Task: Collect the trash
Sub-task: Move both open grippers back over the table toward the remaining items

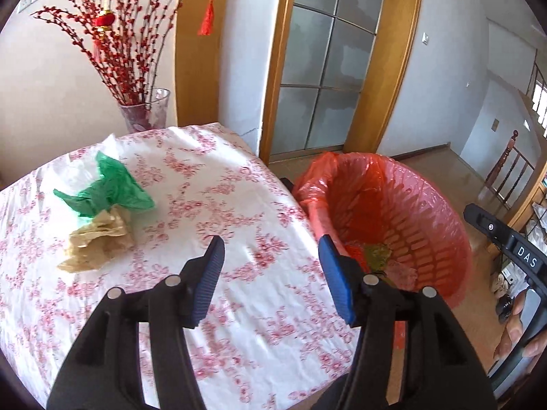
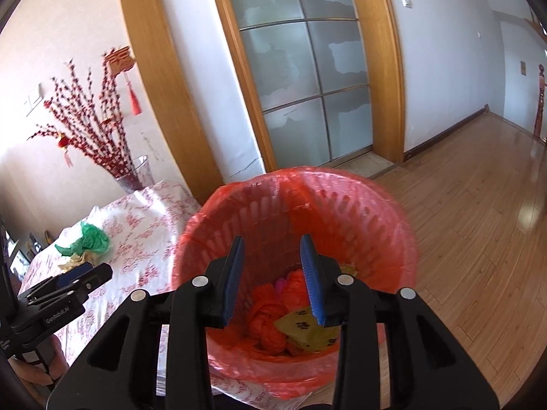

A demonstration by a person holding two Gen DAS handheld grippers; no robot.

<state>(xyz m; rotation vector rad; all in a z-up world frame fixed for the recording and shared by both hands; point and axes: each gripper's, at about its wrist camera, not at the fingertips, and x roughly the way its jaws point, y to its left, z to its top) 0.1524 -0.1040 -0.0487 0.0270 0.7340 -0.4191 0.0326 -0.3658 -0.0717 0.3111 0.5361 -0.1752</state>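
1. Hovering over the bin (image 2: 294, 205), the right claw (image 2: 273, 280) is held partly open and empty; its jaws are aimed into the red liner, presumably so that trash falls straight down.
2. Collected scraps (image 2: 287, 317) are seen at the bin's bottom.
3. The left claw (image 1: 270, 273) is held wide and empty above the desk (image 1: 239, 177), apparently readied for another pickup.
4. Remaining trash, a green bag (image 1: 109, 188) touching a crumpled tan paper (image 1: 95, 242), is left on the desk, well apart from the left claw.
5. The bin is placed just beside the desk edge, which shortens each transfer.
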